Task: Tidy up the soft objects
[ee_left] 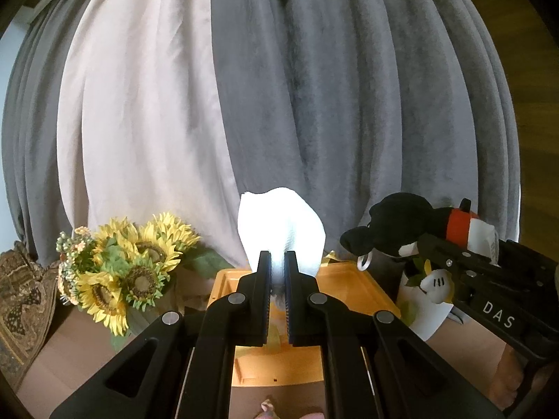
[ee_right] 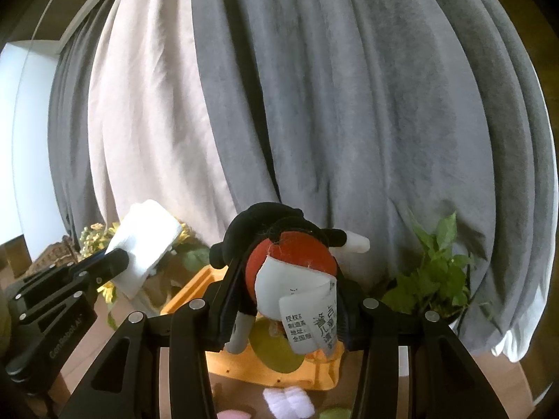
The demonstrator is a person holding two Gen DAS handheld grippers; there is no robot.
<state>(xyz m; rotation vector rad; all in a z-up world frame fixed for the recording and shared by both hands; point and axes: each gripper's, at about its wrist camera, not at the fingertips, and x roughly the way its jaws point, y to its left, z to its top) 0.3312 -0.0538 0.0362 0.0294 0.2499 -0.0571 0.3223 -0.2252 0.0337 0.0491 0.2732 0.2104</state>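
Grey and pale curtains [ee_left: 314, 87] fill the far side. Below them an orange tray [ee_left: 349, 289] sits on the brown table [ee_left: 70, 349], with sunflowers [ee_left: 139, 262] to its left and a green plant [ee_right: 436, 272] to its right. The right gripper [ee_right: 283, 300] is clamped on a black-and-red plush [ee_right: 290, 262] above the tray. The left gripper [ee_left: 277, 262] pinches a white cloth [ee_left: 279, 223], raised over the tray's far edge.

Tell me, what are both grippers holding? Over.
Left gripper shut on white cloth. Right gripper shut on plush toy. Orange tray below, nothing blocking.
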